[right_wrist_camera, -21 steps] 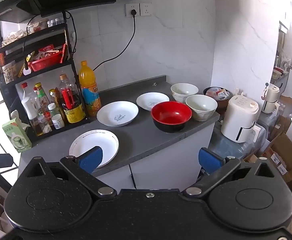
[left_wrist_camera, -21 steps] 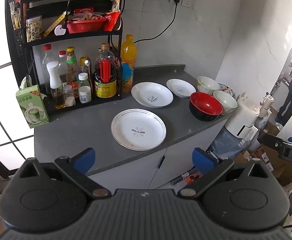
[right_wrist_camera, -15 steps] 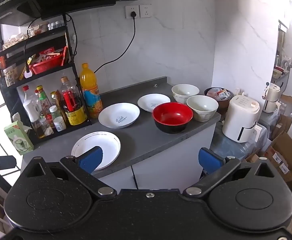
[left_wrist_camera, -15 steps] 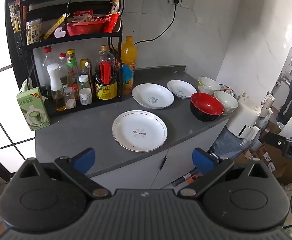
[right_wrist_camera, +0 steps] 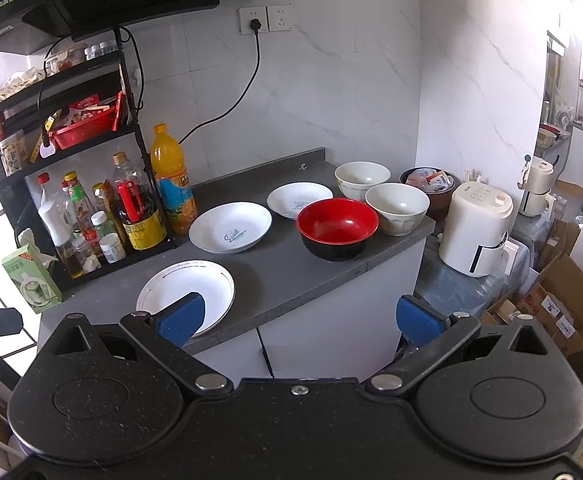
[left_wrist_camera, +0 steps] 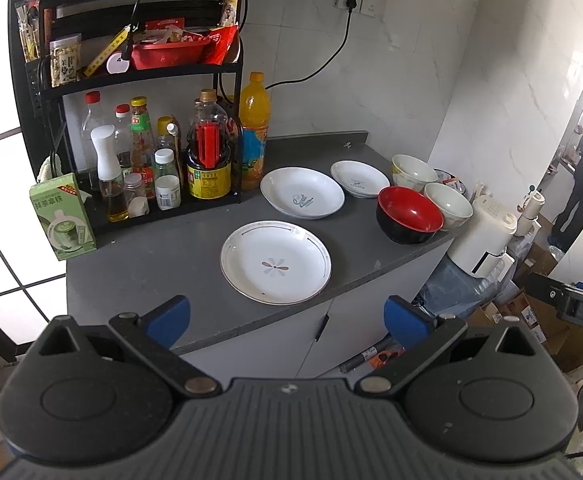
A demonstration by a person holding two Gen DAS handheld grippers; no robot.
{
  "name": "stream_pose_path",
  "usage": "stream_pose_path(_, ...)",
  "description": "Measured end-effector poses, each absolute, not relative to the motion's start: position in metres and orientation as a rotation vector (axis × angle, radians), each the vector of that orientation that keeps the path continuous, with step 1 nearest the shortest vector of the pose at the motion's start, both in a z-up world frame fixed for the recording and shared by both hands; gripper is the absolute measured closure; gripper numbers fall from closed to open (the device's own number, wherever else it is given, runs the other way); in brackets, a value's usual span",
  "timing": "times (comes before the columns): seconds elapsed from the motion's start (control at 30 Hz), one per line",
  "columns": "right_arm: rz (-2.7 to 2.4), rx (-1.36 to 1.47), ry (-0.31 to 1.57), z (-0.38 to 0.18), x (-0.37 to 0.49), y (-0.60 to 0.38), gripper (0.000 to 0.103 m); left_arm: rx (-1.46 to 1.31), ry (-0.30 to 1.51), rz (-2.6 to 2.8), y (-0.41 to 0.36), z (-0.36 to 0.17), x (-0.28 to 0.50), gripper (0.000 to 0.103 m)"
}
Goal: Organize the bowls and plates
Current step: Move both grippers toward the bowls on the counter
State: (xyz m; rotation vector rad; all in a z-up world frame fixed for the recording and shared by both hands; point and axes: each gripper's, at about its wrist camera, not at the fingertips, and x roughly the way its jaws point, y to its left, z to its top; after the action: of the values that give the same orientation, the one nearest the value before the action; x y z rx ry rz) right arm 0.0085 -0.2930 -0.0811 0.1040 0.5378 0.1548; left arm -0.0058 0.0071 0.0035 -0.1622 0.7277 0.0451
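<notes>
On the grey counter point(left_wrist_camera: 151, 272) lie three white plates: a flower-marked plate point(left_wrist_camera: 275, 267) nearest the front edge, a deeper plate with blue lettering point(left_wrist_camera: 302, 198) behind it, and a small plate point(left_wrist_camera: 359, 179) further right. A red-and-black bowl point(left_wrist_camera: 409, 214) and two cream bowls point(left_wrist_camera: 447, 205) point(left_wrist_camera: 413, 167) stand at the counter's right end. The same dishes show in the right wrist view: flower plate point(right_wrist_camera: 195, 288), lettered plate point(right_wrist_camera: 230, 227), small plate point(right_wrist_camera: 299, 200), red bowl point(right_wrist_camera: 337, 228), cream bowls point(right_wrist_camera: 397, 208) point(right_wrist_camera: 362, 179). My left gripper point(left_wrist_camera: 287, 320) and right gripper point(right_wrist_camera: 299, 318) hover open and empty in front of the counter.
A black rack point(left_wrist_camera: 139, 76) with sauce bottles and a red basket fills the counter's left back. An orange juice bottle point(left_wrist_camera: 254, 132) and a green carton point(left_wrist_camera: 62, 222) stand beside it. A white appliance point(right_wrist_camera: 476, 232) sits right of the counter, cardboard boxes point(right_wrist_camera: 563, 308) on the floor.
Both grippers have drifted slightly closer to the counter; the dishes look a little larger and lower in view. Nothing on the counter has moved.
</notes>
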Motion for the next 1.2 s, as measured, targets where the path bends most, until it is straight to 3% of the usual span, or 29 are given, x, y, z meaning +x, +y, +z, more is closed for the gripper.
stream_pose_path(1.2, 0.154, 0.078, 0.511, -0.0798, 0.0089, -0.2921, 0.000, -0.181, 0.722, -0.006, 0.0042, 0.0049, -0.0064, 0.002)
